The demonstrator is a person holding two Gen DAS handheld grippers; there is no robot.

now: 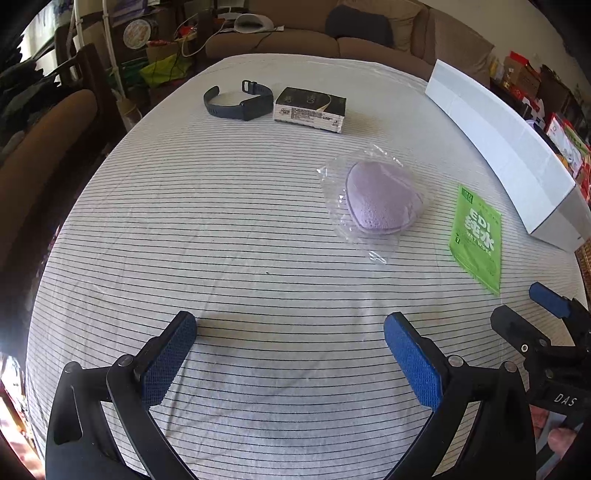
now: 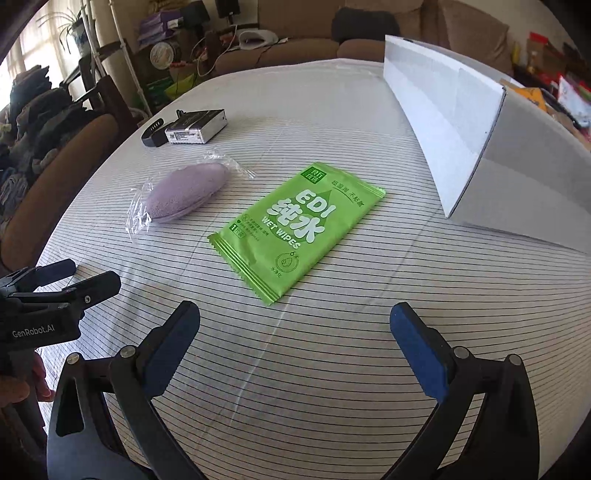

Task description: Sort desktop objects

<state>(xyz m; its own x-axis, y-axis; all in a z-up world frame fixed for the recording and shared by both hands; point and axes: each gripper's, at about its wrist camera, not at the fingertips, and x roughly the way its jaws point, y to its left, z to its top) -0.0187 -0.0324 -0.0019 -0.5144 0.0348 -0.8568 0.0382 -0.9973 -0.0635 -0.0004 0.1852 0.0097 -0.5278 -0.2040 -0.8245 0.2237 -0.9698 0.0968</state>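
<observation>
A flat green foil sachet of wet wipes (image 2: pixel 297 230), with white lettering and crimped, zigzag ends, lies on a white tablecloth with thin dark stripes (image 2: pixel 332 369). It sits just ahead of the right gripper (image 2: pixel 295 332) and near a long white cardboard box (image 2: pixel 461 122) standing along the right side of the table. The inside of the box cannot be seen from either camera.

To the left of the sachet, apart from it, lies a lilac heart-shaped sponge puff sealed in a crinkled clear plastic bag (image 1: pixel 380 201). The puff looks soft and finely pitted.

Farther back on the cloth, a small rectangular carton, black on top with a white printed label on its side (image 1: pixel 310 109), rests right beside a dark grey rubbery fitness band (image 1: pixel 236 101) with its curved strap unbuckled. The two look to be touching or nearly so.

The right gripper holds nothing; its two black fingers with blue textured pads (image 2: pixel 417 350) are spread wide apart above the cloth, short of the sachet. The left gripper (image 1: pixel 290 328) is likewise empty, its fingers wide apart over bare cloth, well short of the bagged puff. Its blue pads (image 1: pixel 170 358) have a fine mesh-like grip.

Each gripper shows at the edge of the other's view. Behind the table stand a brown fabric sofa (image 1: pixel 369 33) and a padded brown chair (image 2: pixel 55 166).
</observation>
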